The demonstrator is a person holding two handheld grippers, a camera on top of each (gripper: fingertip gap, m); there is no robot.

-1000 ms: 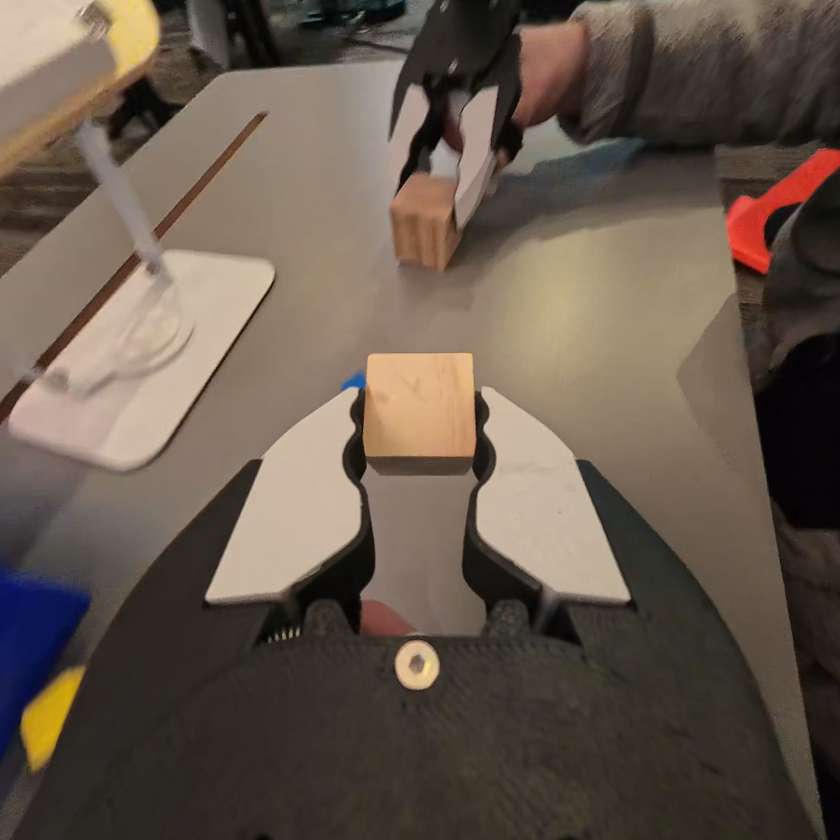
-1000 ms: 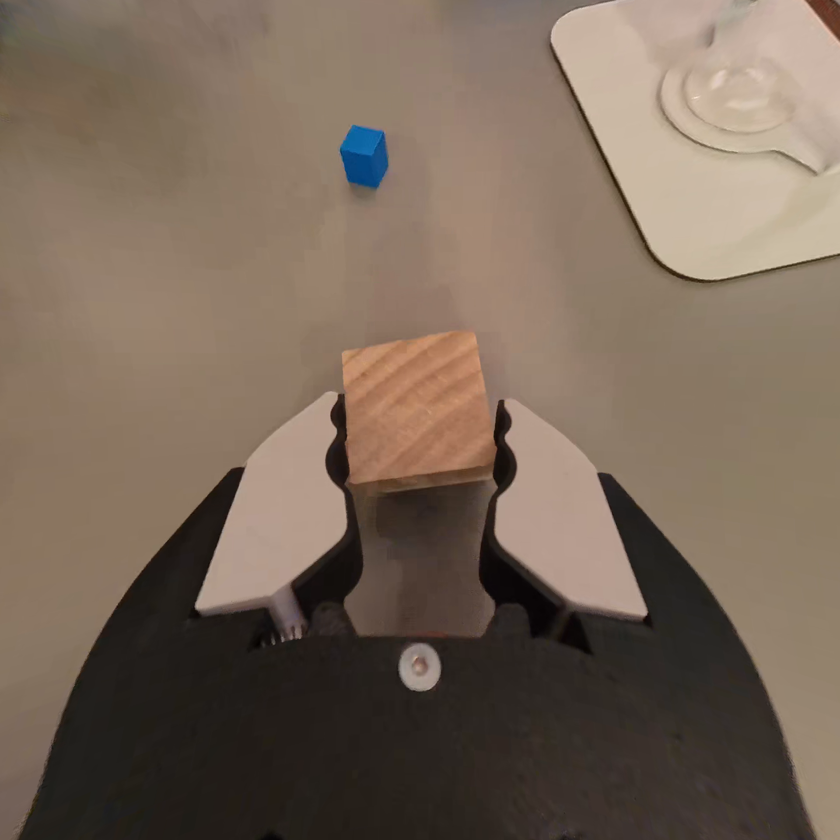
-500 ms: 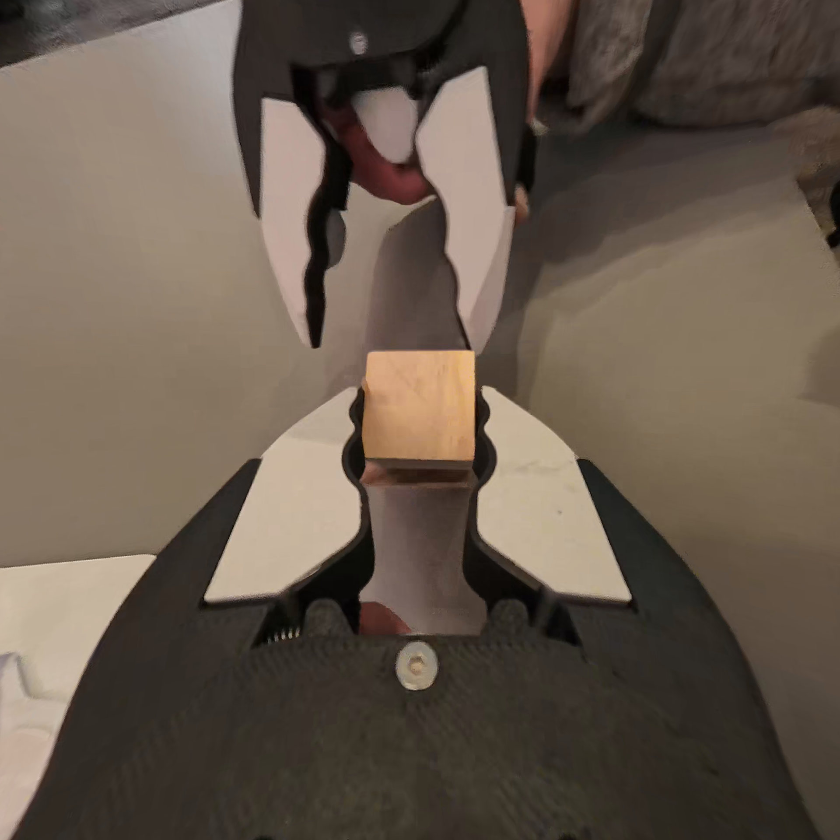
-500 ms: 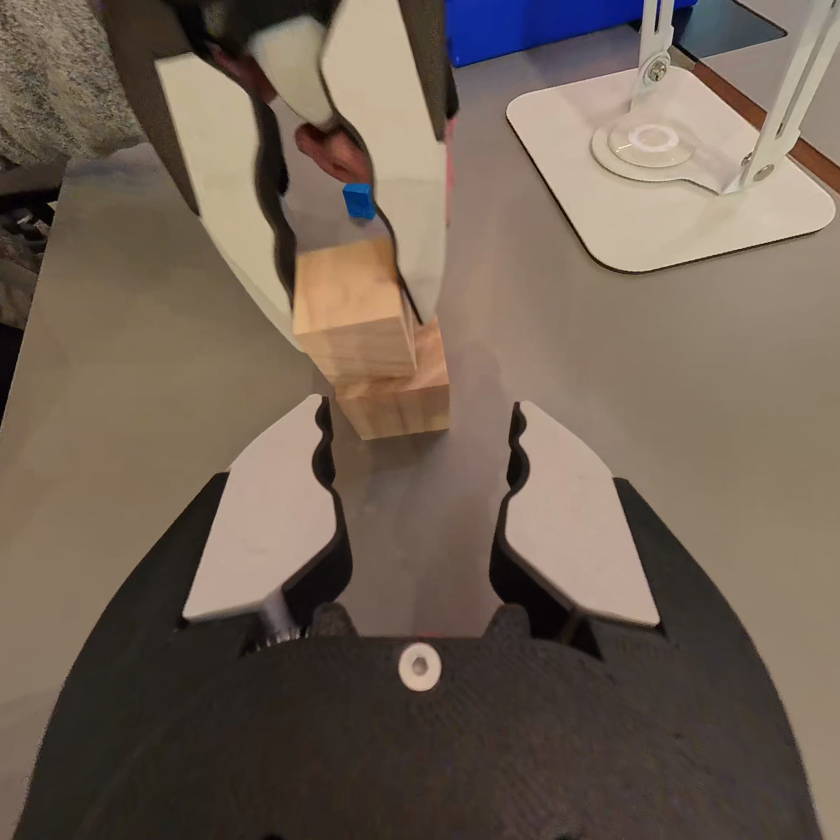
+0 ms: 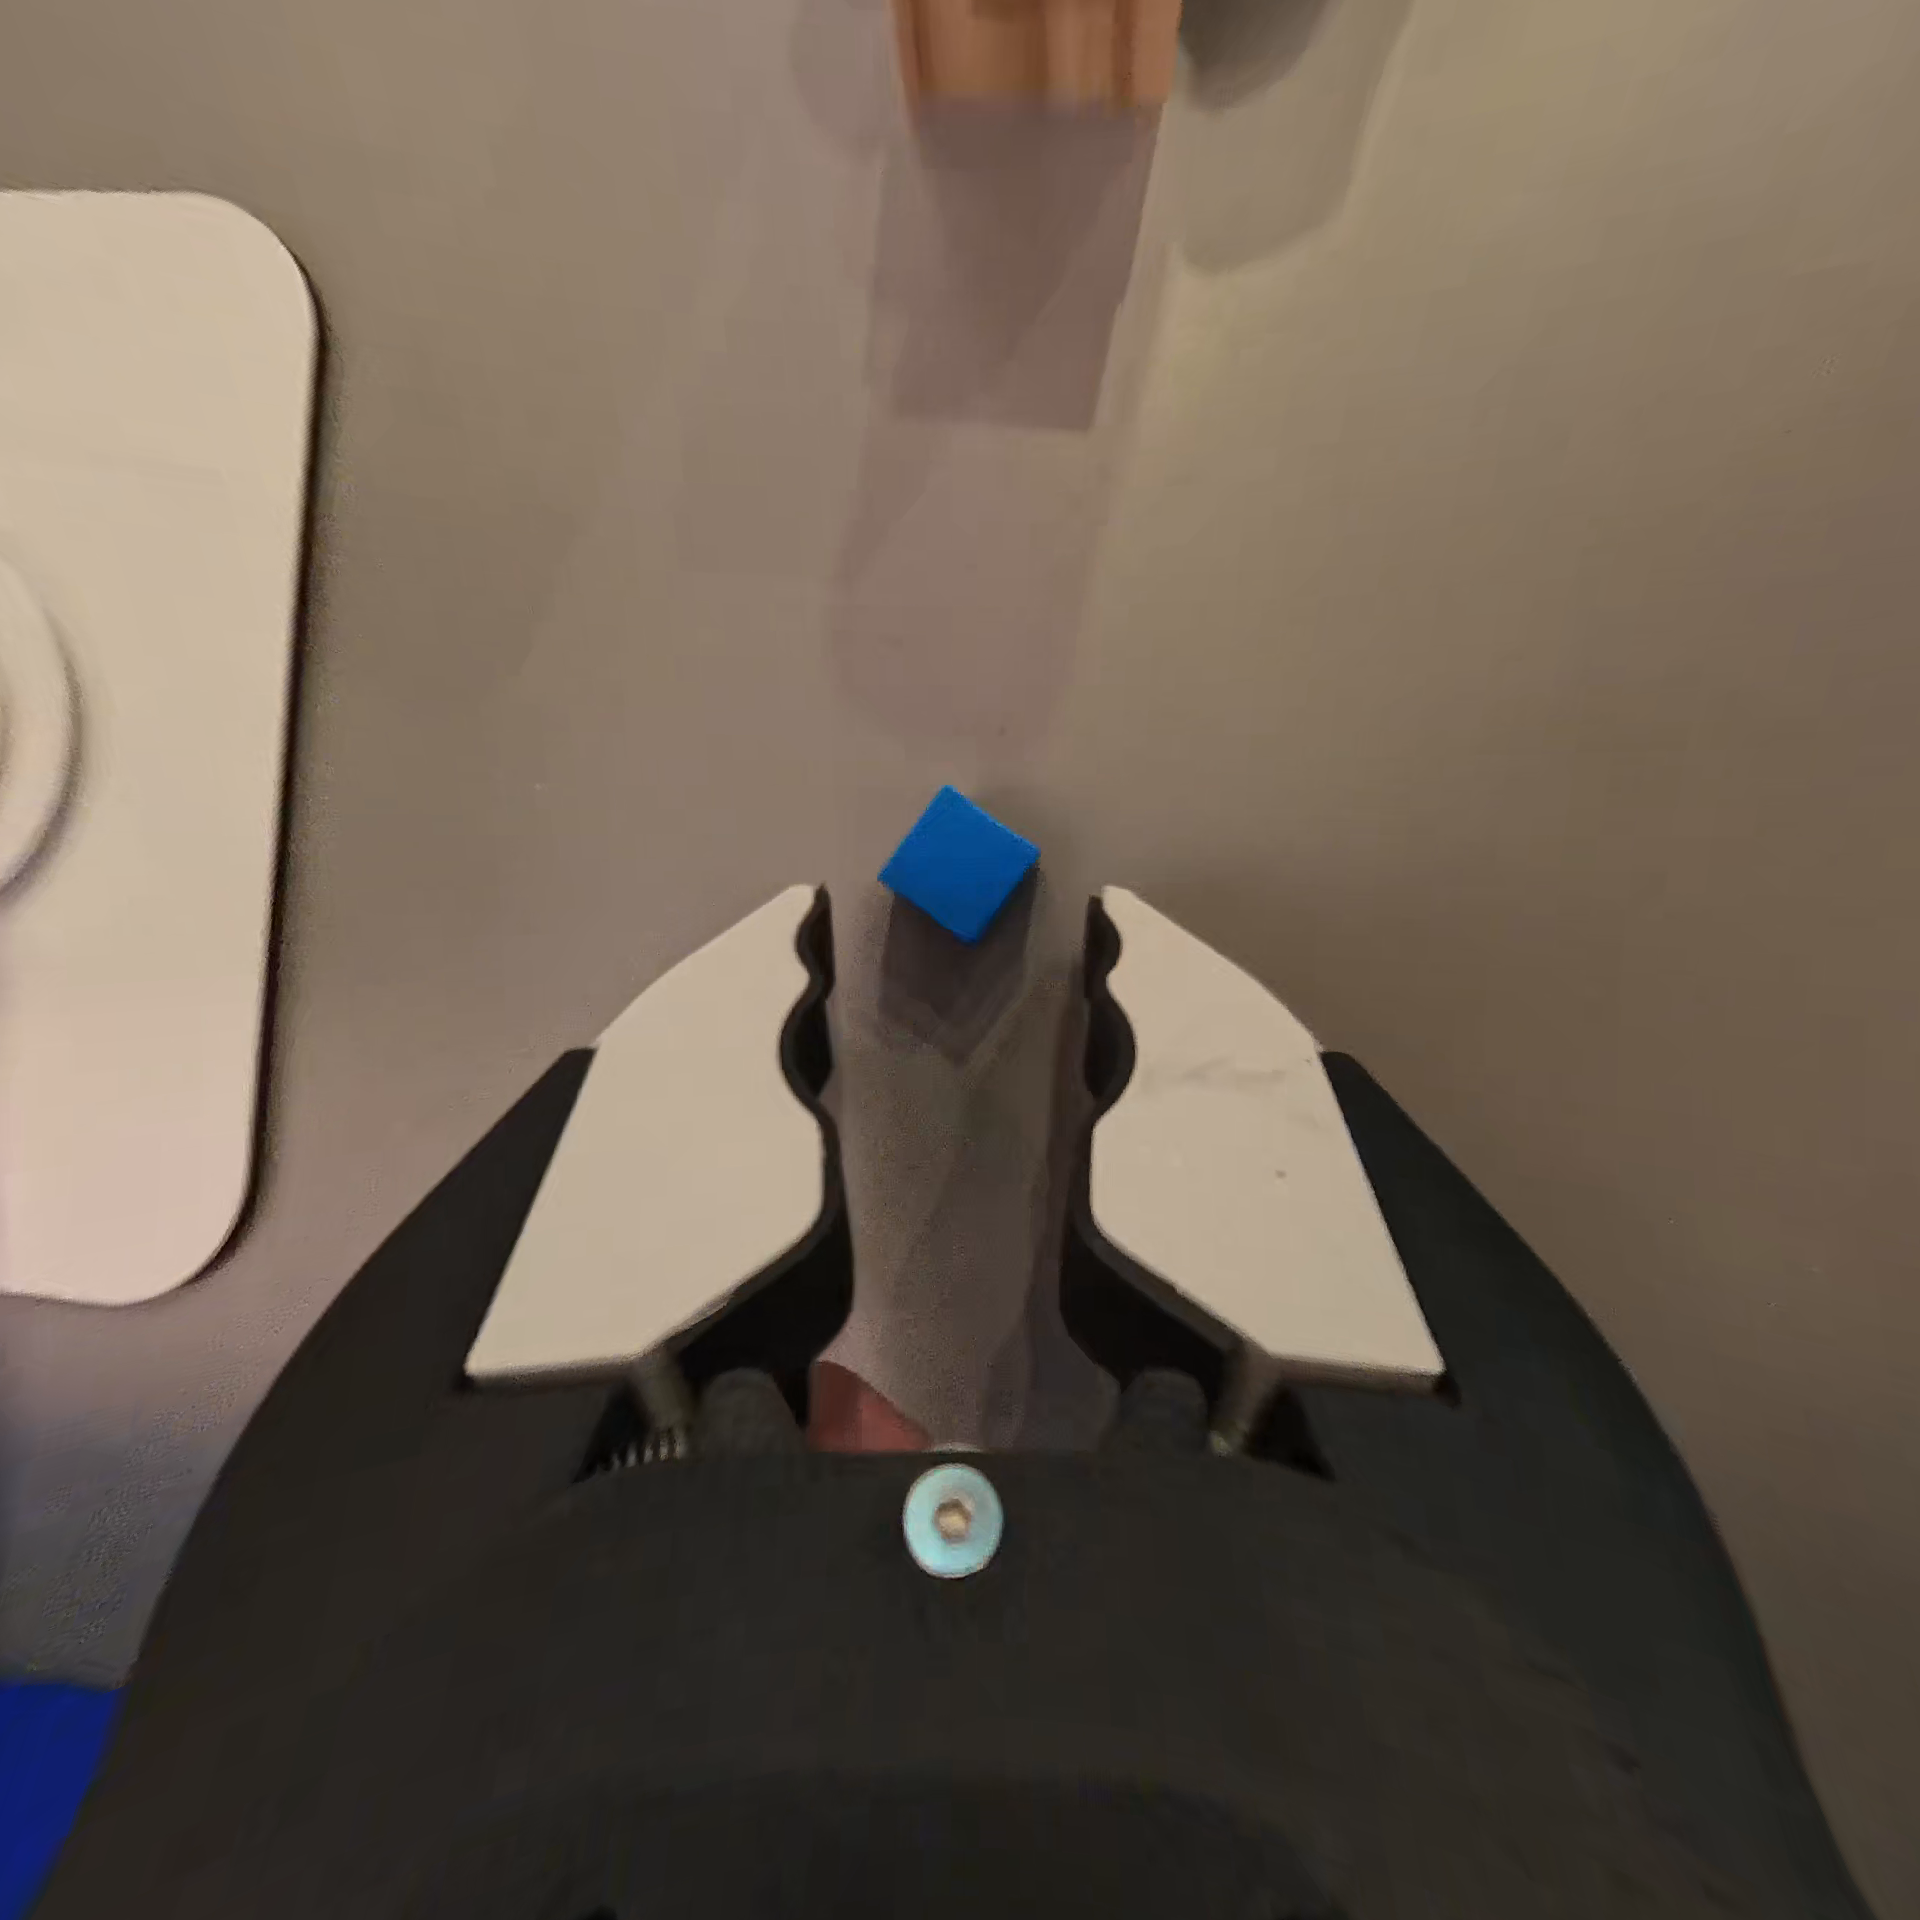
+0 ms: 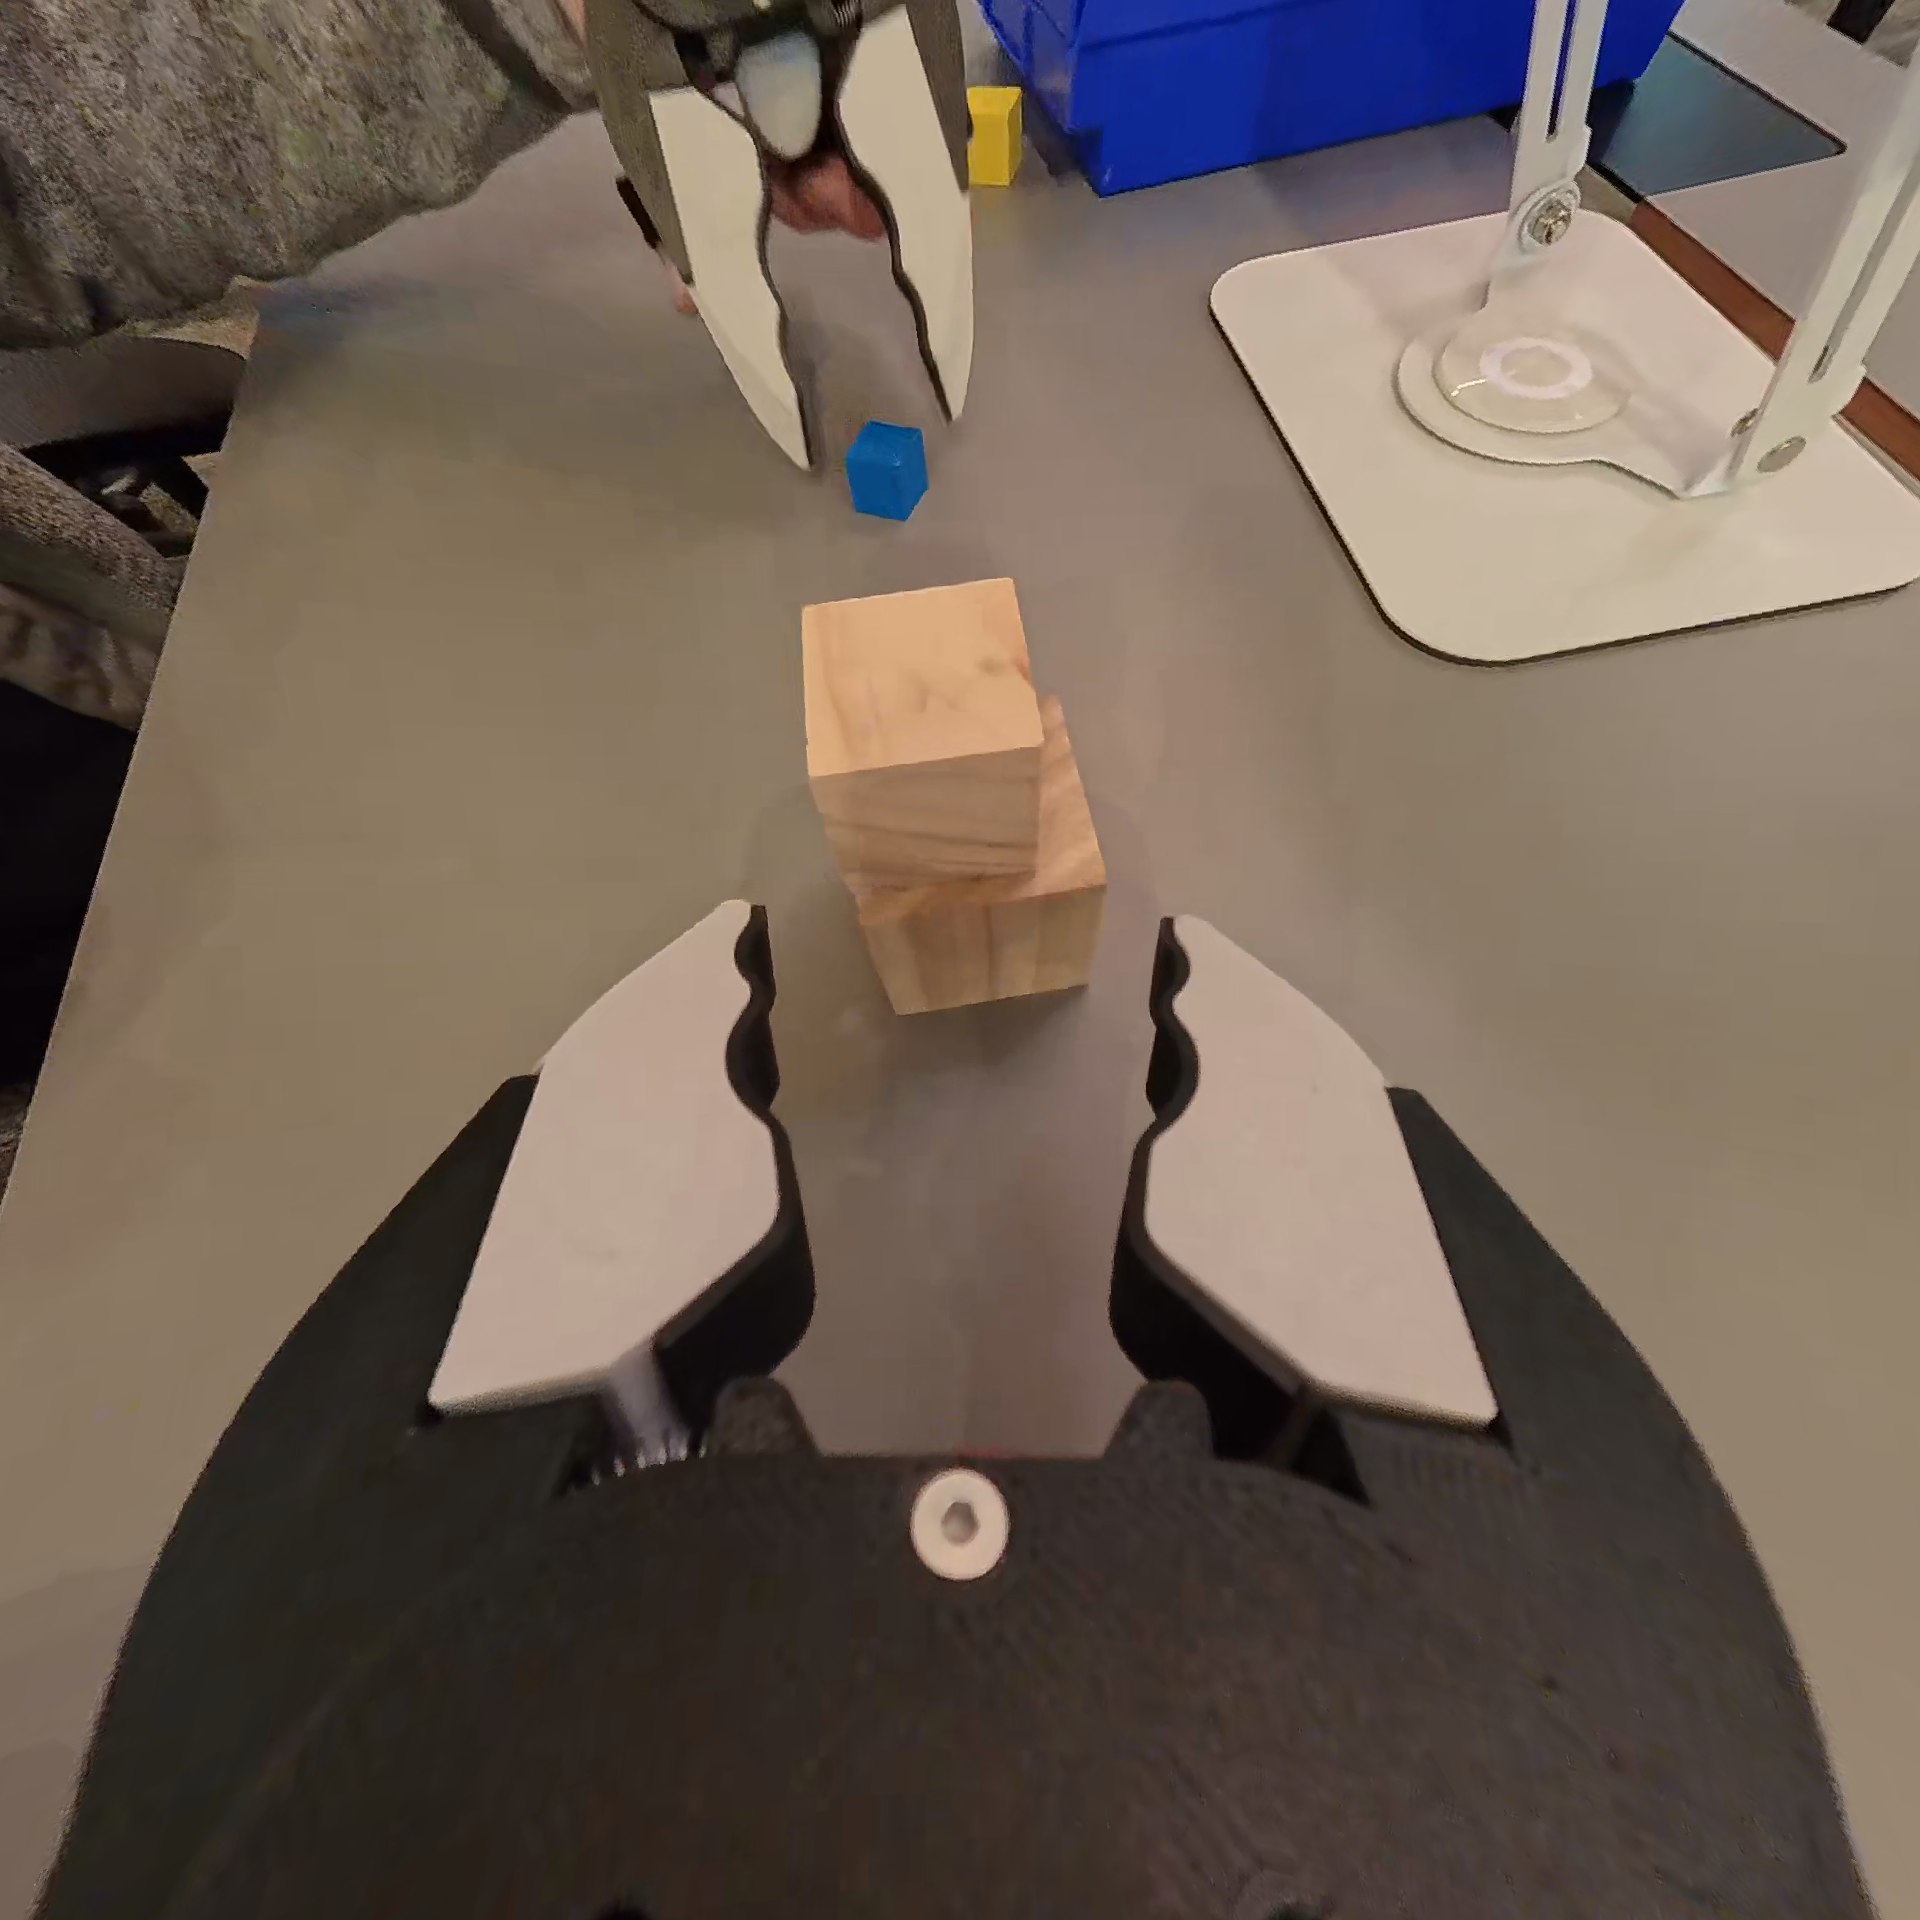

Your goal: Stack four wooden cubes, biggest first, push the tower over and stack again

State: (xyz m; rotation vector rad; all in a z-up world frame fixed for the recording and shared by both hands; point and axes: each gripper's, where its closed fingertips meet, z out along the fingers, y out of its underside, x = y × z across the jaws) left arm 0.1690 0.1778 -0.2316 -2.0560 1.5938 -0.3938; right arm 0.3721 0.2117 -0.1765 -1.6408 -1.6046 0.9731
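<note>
Two plain wooden cubes stand stacked on the grey table: the upper cube sits a little askew on the lower cube. The stack's foot shows blurred at the top of the left wrist view. A small blue cube lies on the table just ahead of my left gripper, which is open and empty above it; it also shows in the right wrist view. My right gripper is open and empty, just short of the stack.
A white stand base with a clear dome and white arms sits beside the cubes. A blue bin and a small yellow block stand at the far edge. A person's grey sleeve is far left.
My left gripper set its wooden cube on the other cube, opened, and moved over to the blue cube. My right gripper let go of the lower cube and drew back.
</note>
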